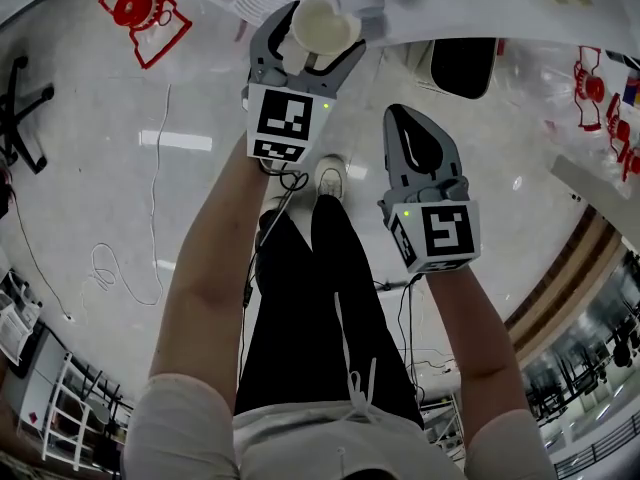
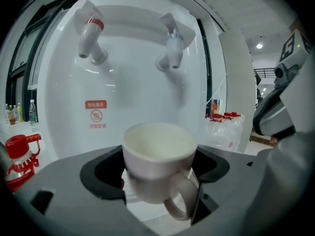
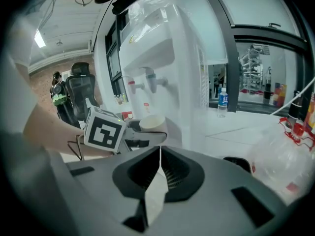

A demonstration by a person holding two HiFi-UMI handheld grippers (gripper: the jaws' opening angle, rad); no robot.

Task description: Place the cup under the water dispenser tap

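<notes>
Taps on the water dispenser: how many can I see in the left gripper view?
2. The red-capped tap is at upper left of the dispenser front, the blue-capped tap to its right.

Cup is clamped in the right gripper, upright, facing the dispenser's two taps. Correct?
Not quite: the left gripper holds the cup, as the left gripper view shows. The right gripper is shut and empty. The cup is upright, facing the two taps of the water dispenser.
</notes>
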